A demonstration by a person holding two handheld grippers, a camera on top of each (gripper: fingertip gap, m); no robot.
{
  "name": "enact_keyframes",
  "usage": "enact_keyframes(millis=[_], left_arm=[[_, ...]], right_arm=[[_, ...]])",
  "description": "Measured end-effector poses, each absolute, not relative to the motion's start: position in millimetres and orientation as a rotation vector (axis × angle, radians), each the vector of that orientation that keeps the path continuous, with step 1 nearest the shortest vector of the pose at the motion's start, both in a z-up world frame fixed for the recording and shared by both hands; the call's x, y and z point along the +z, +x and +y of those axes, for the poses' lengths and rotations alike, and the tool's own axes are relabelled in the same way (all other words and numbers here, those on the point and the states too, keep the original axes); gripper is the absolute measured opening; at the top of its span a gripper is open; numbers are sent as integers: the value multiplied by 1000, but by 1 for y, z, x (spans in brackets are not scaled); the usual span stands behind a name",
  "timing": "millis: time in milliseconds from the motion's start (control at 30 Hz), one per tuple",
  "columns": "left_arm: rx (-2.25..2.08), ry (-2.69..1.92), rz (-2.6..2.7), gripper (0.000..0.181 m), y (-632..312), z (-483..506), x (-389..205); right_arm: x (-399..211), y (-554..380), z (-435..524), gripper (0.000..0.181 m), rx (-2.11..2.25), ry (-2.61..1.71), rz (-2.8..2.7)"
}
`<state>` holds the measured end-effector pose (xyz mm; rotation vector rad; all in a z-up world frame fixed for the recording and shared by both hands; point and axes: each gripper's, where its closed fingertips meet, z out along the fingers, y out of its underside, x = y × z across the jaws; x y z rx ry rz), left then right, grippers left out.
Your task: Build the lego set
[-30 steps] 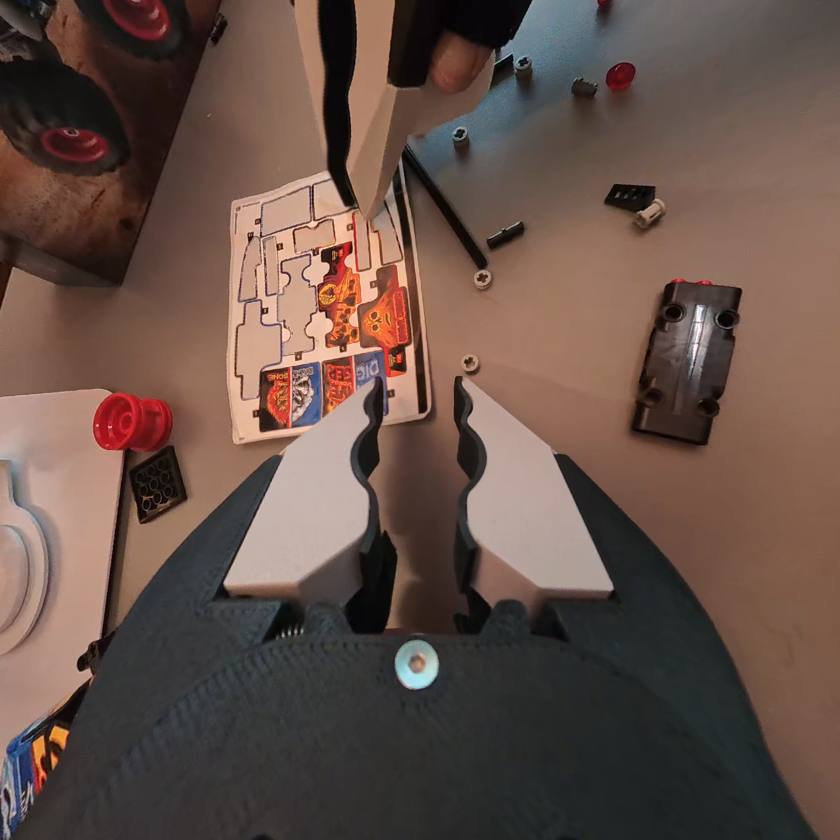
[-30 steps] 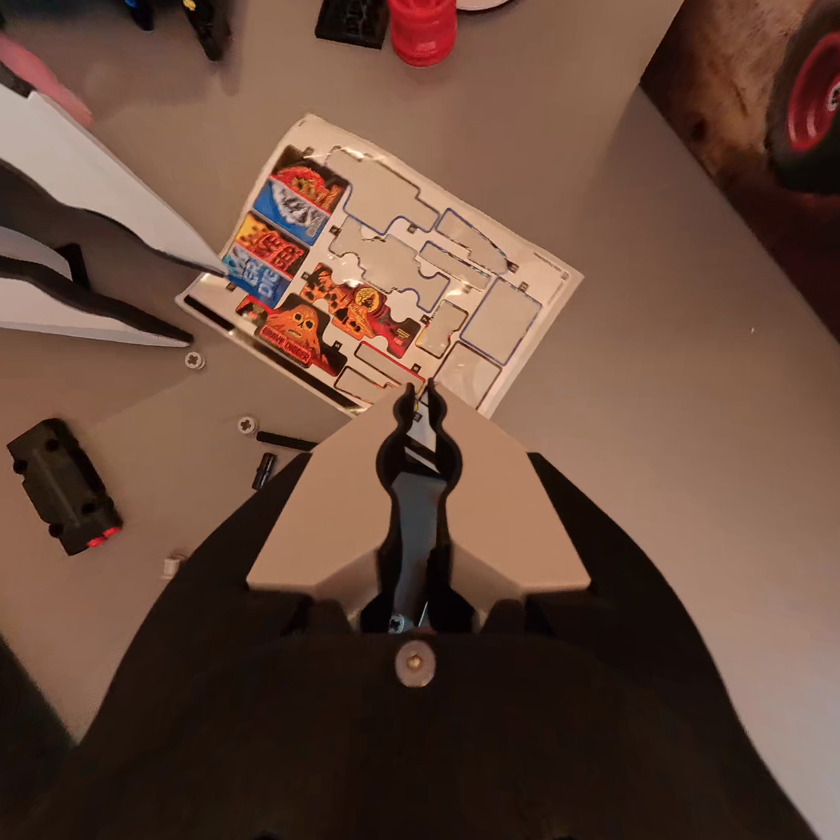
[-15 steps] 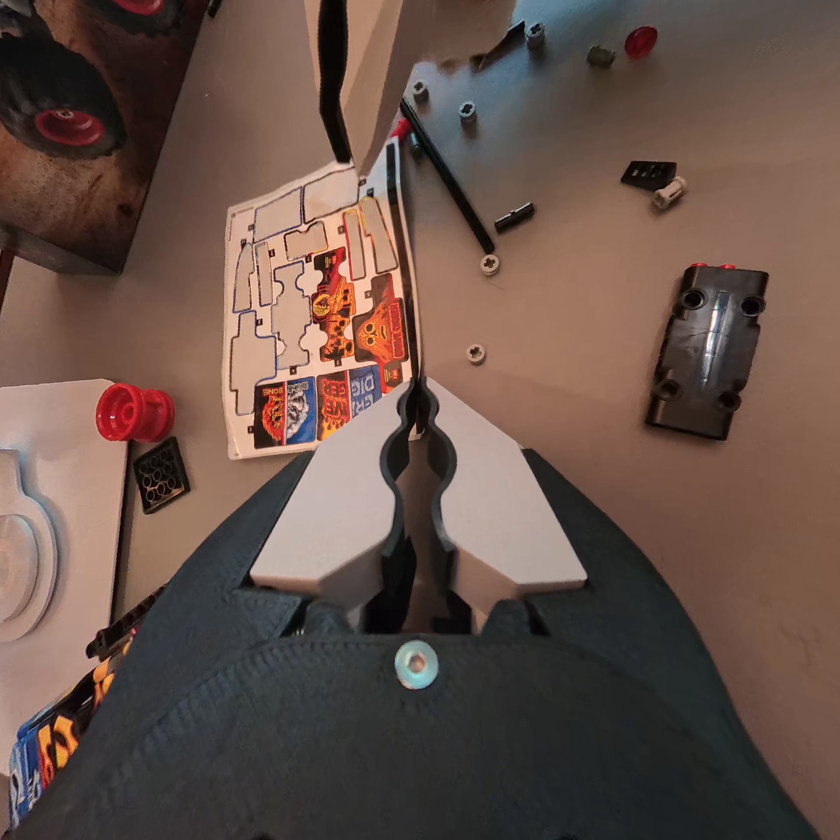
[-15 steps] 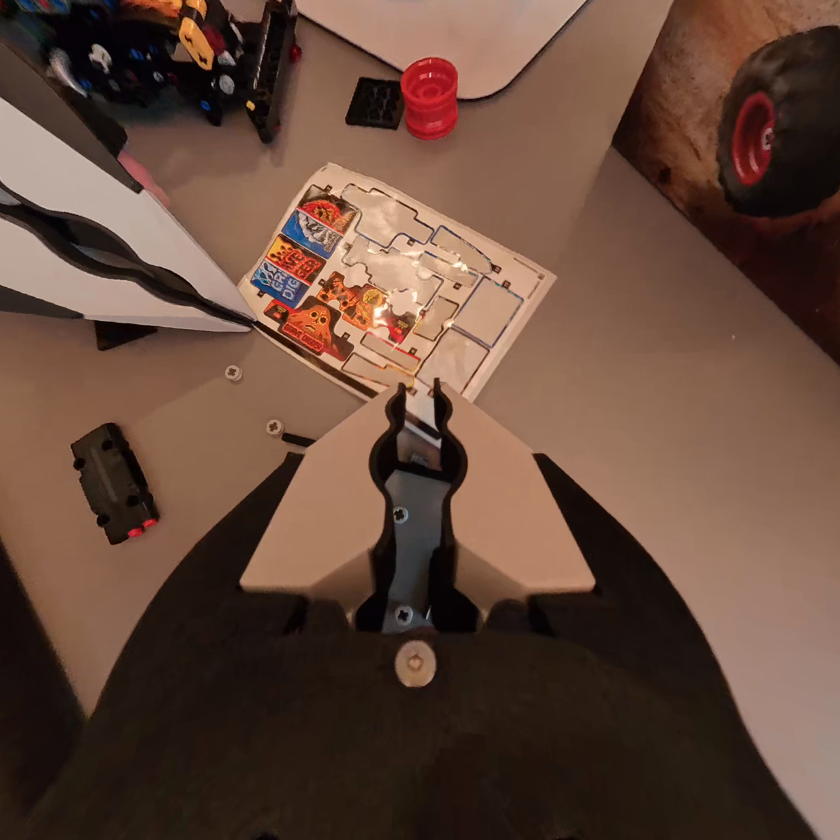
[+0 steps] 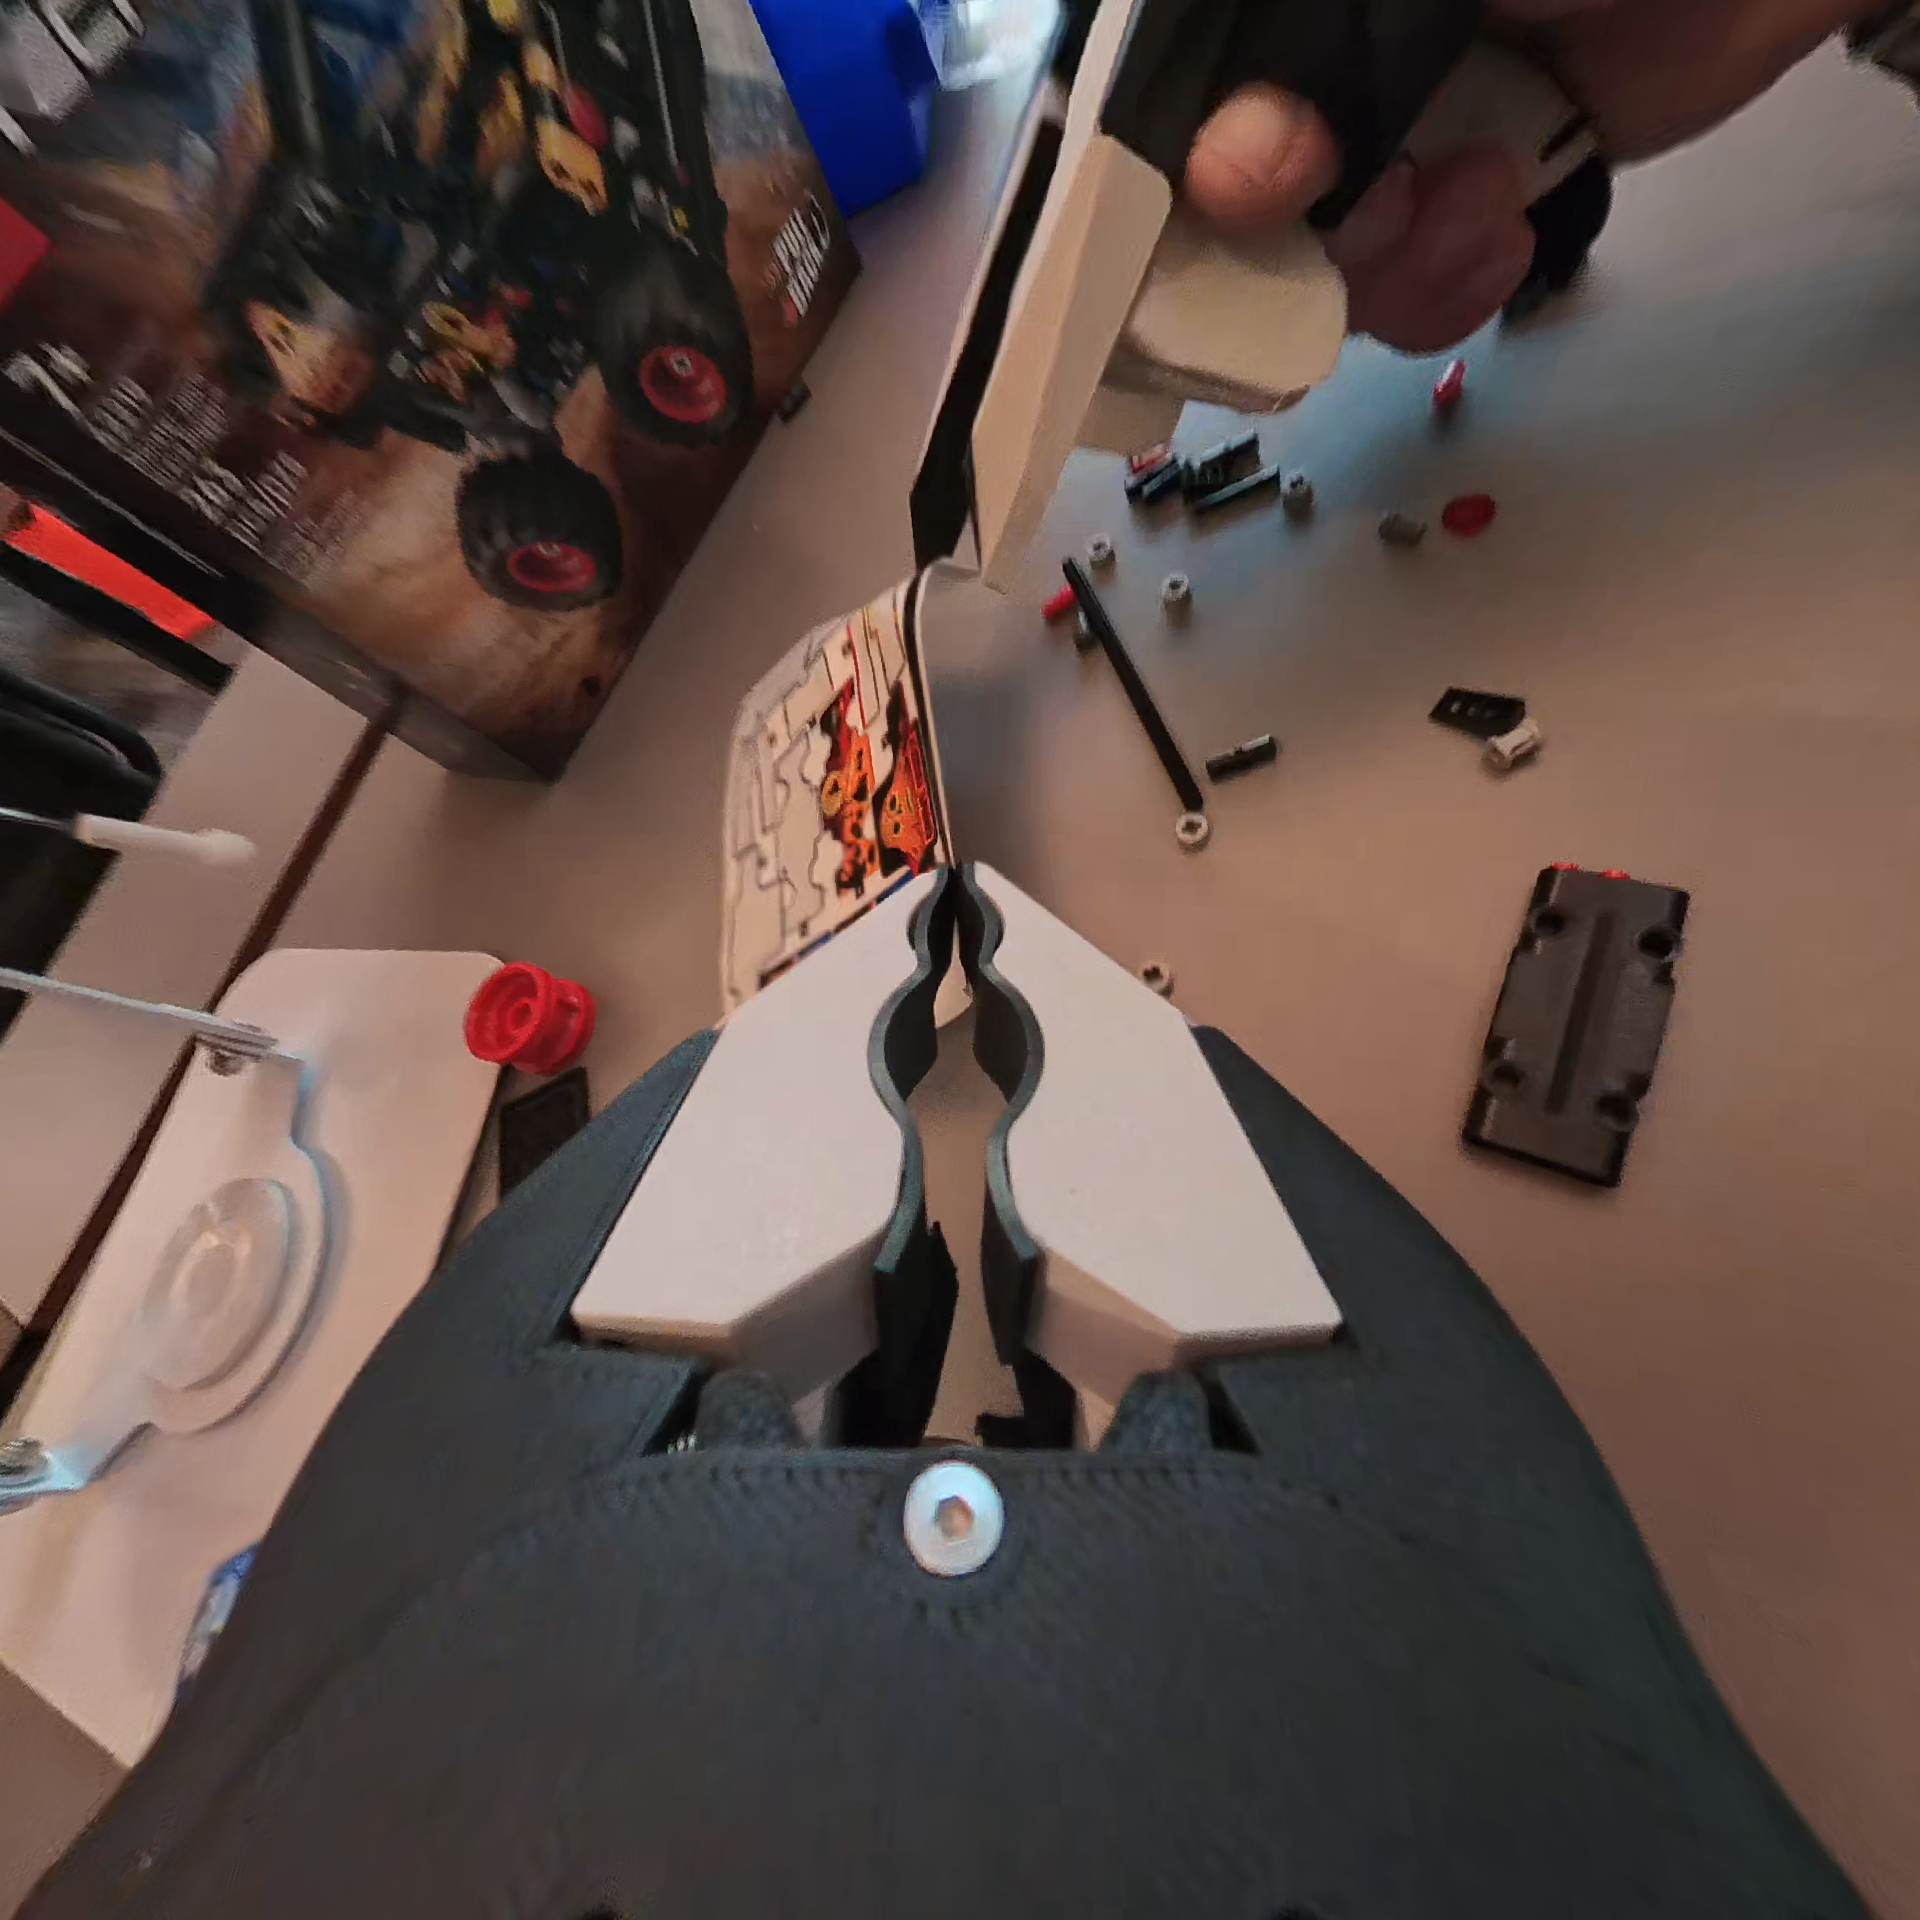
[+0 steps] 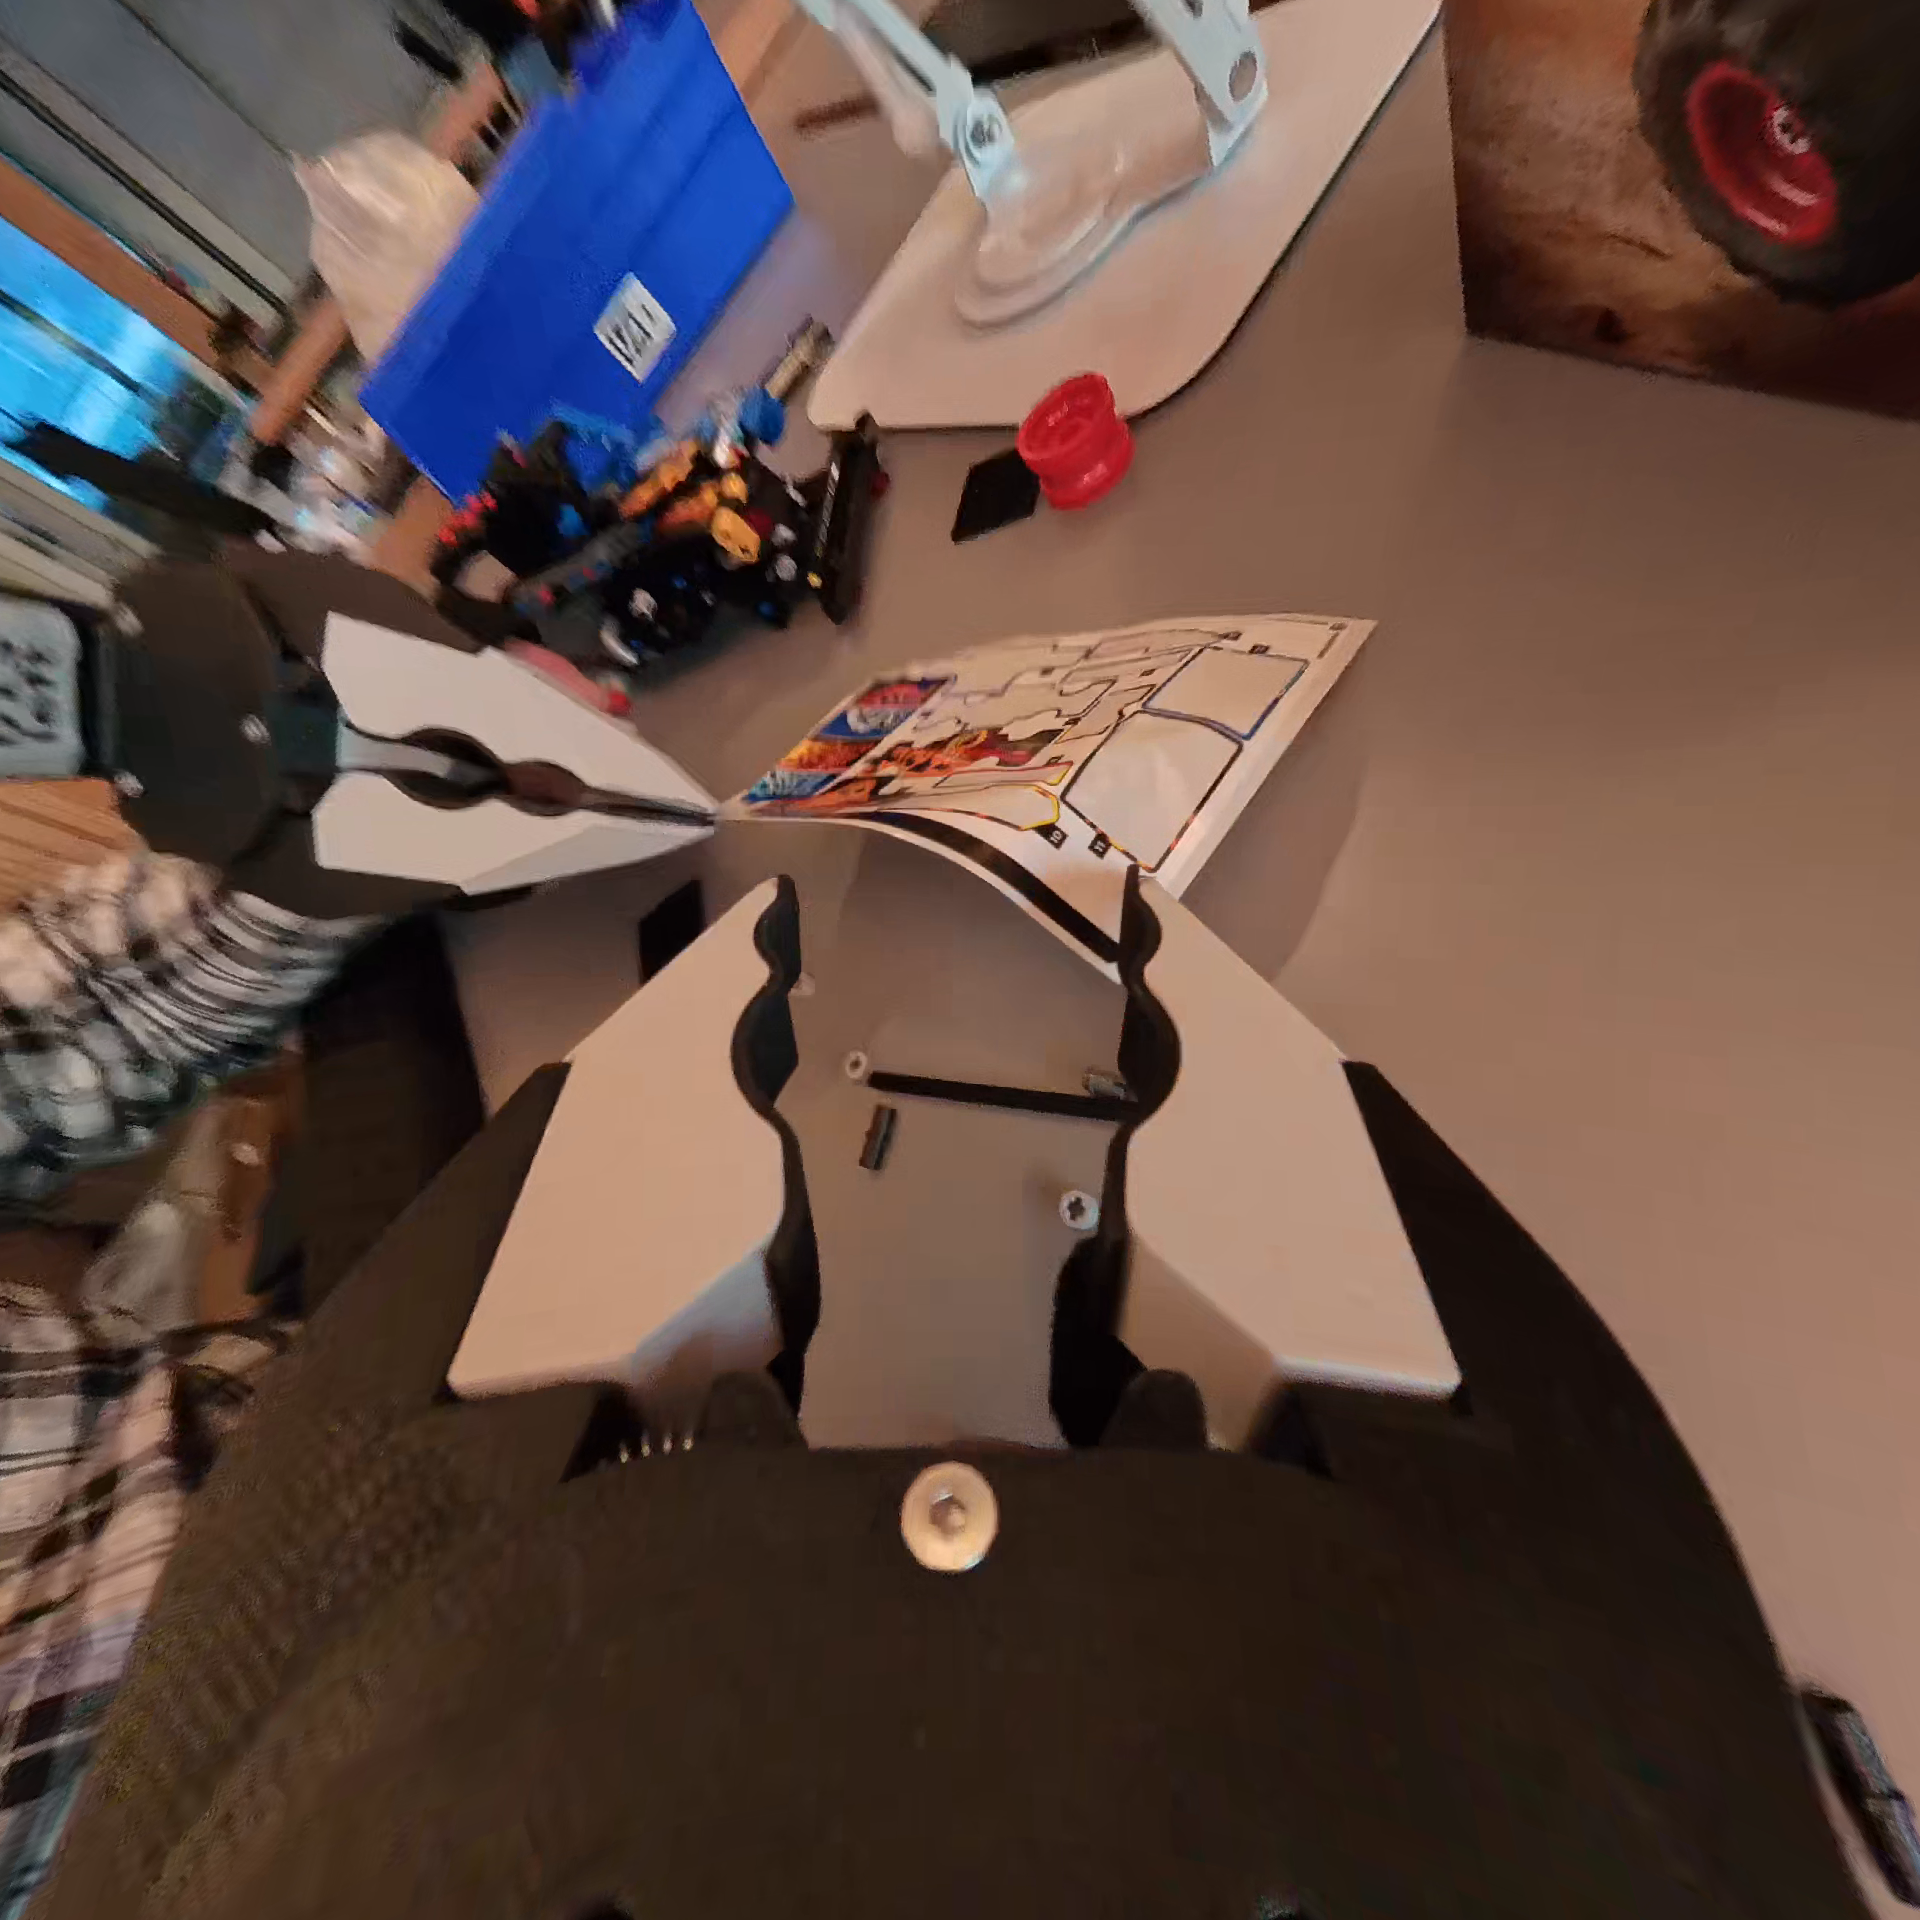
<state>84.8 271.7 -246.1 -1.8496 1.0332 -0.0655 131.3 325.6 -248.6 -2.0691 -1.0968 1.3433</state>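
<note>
The left gripper (image 5: 954, 883) is pinching the near edge of the sticker sheet (image 5: 831, 790), which is curling up ahead of its closed jaws. A red wheel (image 5: 528, 1016) is lying left of them.

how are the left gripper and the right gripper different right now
The left gripper is shut, its tips pinching a corner of the sticker sheet; the right gripper is open with nothing between its fingers. The left gripper holds its corner of the sheet off the table; the right gripper's right fingertip only overlaps the sheet's near edge. Both have pale fingers with wavy black pads.
</note>
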Motion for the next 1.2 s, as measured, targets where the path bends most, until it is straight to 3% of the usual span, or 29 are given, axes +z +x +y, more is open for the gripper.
enact_keyframes(millis=[300, 500, 667, 833, 1000, 1133, 1200], left_arm=[[169, -1528, 1085, 0, 95, 261, -197], [367, -1359, 1206, 0, 100, 251, -190], [492, -1250, 1331, 0, 106, 244, -198], [617, -1165, 1441, 0, 111, 241, -209], [668, -1127, 1509, 0, 113, 240, -219], [550, -1277, 1471, 1, 104, 251, -229], [421, -1360, 1403, 19, 101, 252, -224]], right_arm=[[-217, 135, 329, 76, 1811, -1948, -845], [-174, 139, 314, 74, 2075, -1690, -835], [-172, 144, 315, 71, 2123, -1675, -818], [-186, 139, 303, 51, 2080, -1747, -925], [-188, 138, 299, 0, 2038, -1709, -992], [-182, 135, 301, 0, 1852, -1630, -1061], [-184, 133, 304, 0, 1729, -1622, -1093]])
